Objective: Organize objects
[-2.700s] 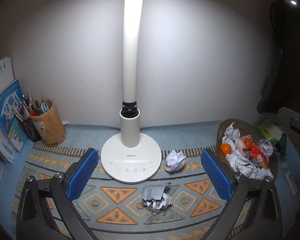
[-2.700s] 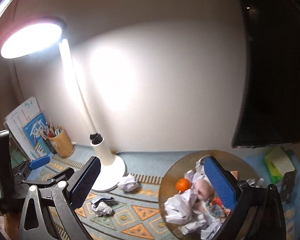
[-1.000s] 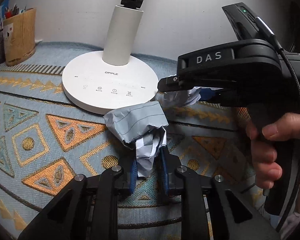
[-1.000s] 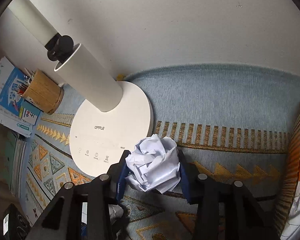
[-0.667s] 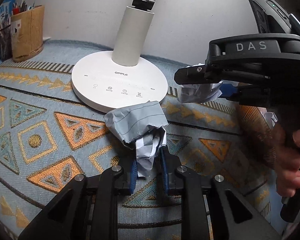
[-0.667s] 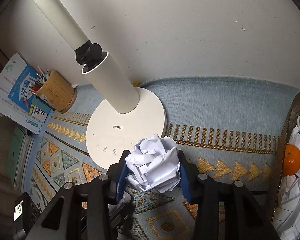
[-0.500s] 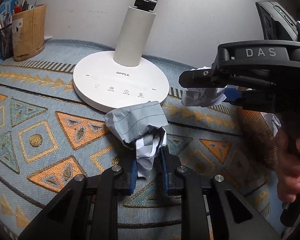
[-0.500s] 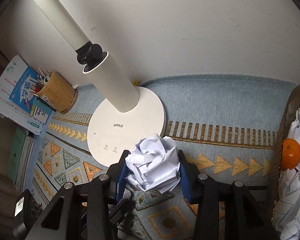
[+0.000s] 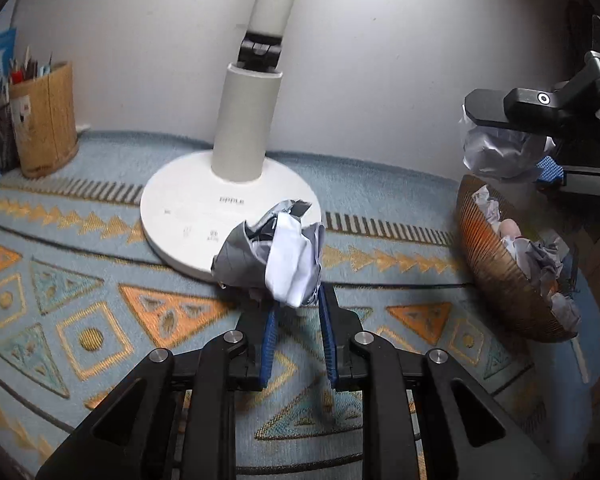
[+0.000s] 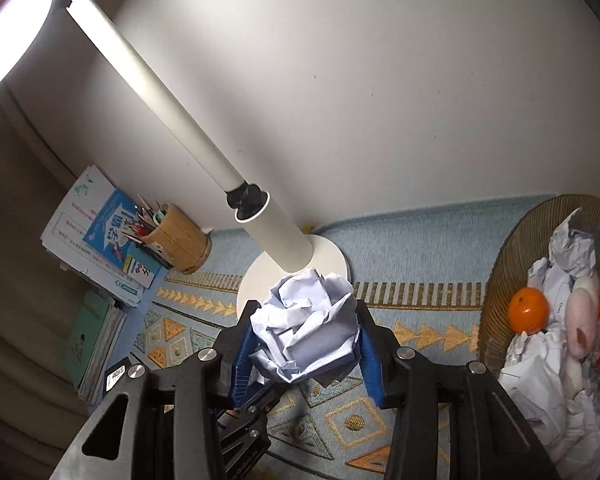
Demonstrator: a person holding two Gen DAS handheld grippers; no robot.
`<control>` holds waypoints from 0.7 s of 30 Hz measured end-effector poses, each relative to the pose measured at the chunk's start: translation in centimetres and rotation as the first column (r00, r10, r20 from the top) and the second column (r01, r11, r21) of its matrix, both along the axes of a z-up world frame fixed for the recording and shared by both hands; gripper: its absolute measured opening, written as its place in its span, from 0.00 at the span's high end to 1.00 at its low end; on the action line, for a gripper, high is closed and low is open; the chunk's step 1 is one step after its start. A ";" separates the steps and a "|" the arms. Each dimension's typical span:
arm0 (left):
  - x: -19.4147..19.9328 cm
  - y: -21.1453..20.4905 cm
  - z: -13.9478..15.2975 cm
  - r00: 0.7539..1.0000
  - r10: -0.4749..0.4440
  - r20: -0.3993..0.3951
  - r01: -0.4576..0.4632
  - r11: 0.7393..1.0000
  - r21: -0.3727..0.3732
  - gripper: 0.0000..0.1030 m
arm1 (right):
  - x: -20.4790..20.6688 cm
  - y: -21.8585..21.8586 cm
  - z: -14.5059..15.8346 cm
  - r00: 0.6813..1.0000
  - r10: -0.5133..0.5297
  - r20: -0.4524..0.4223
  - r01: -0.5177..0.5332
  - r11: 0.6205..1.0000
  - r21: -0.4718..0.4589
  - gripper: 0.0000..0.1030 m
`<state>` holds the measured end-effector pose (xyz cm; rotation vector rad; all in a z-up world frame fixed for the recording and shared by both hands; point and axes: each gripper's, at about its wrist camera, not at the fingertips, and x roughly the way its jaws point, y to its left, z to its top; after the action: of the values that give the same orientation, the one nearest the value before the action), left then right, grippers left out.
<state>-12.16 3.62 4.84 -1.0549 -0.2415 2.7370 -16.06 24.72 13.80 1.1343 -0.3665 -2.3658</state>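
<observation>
My left gripper [image 9: 296, 312] is shut on a crumpled grey and white paper ball [image 9: 272, 260] and holds it above the patterned mat, in front of the lamp base. My right gripper [image 10: 304, 344] is shut on a crumpled white paper ball [image 10: 306, 328], lifted well above the mat. In the left wrist view that white ball [image 9: 500, 152] hangs in the right gripper just above the near rim of the woven basket [image 9: 500, 276]. The basket [image 10: 496, 280] holds several paper balls and oranges [image 10: 528, 310].
A white desk lamp stands on its round base [image 9: 180, 216] by the wall, its lit head [image 10: 8, 40] high at the left. A wooden pen holder [image 9: 44, 120] and stacked books [image 10: 100, 240] sit at the far left. The blue patterned mat [image 9: 80, 300] covers the desk.
Both grippers have risen with their paper balls. The right gripper has moved right, towards the basket. The grey ball has come off the mat.
</observation>
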 end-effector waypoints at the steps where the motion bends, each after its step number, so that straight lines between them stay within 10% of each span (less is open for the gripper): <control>1: -0.5 0.8 1.7 0.999 -0.017 -0.033 0.016 0.999 -0.030 0.84 | 0.4 0.9 1.2 1.000 -0.010 -0.025 0.010 1.000 -0.008 0.57; 10: -4.8 10.5 13.2 0.954 -0.227 -0.198 0.229 0.973 -0.012 0.84 | 3.1 12.1 6.9 0.971 -0.183 -0.153 0.183 0.983 -0.015 0.57; 15: -7.2 14.7 12.1 0.941 -0.301 -0.155 0.307 0.951 0.019 0.84 | 2.9 17.7 5.3 0.948 -0.297 -0.118 0.296 0.955 -0.024 0.57; 21: -6.4 9.4 7.6 0.966 -0.245 -0.082 0.243 0.969 -0.034 0.72 | 3.1 19.2 2.7 0.950 -0.301 -0.085 0.297 0.953 -0.049 0.57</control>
<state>-18.54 13.02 12.46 -0.9028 -0.0610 2.5601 -12.93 43.97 16.53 1.0080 -0.5823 -2.6506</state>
